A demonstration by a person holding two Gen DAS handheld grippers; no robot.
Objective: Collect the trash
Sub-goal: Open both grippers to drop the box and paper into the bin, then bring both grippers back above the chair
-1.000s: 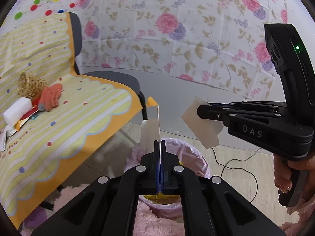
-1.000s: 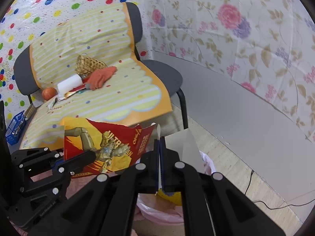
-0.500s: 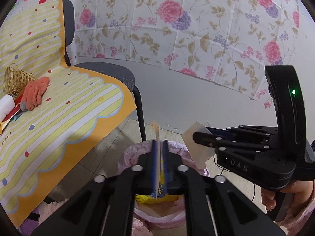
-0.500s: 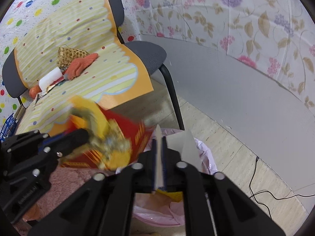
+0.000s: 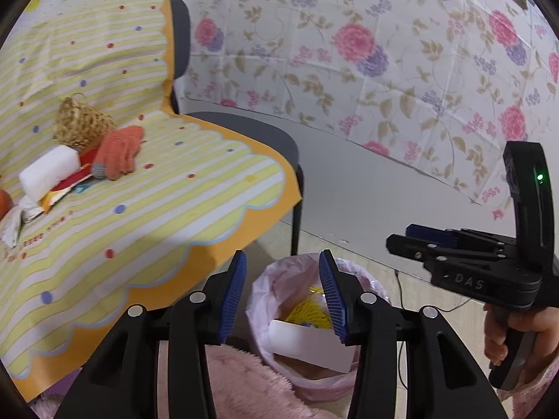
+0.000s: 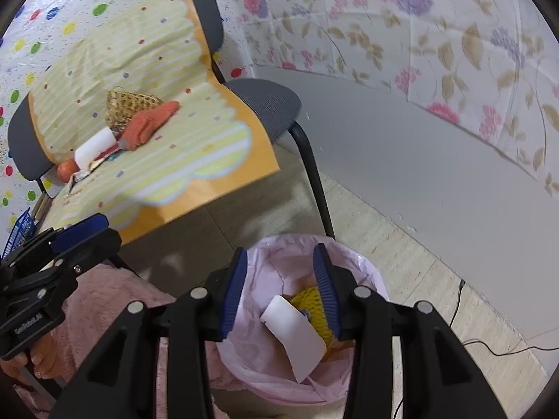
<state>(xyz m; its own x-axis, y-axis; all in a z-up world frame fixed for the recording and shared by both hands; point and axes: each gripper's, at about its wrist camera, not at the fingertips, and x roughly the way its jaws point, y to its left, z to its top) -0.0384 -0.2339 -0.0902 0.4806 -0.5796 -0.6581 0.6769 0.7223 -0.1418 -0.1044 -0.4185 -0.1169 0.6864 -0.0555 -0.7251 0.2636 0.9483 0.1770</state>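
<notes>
Two grippers angled down over pink-lined bin (image 6: 363, 272), left gripper (image 5: 283, 295) opening, right gripper (image 6: 279, 291) opening, both empty

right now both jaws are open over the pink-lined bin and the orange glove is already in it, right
Not quite. The orange glove still lies on the chair's striped cloth, as the right wrist view shows. Both grippers' jaws are opening, empty, over the pink-lined bin.

I see a staged home-like corner: floral sheeting (image 5: 367, 52) behind a cloth-draped chair (image 5: 251, 132), a lined waste bin (image 6: 265, 272) just beside its front leg.
</notes>
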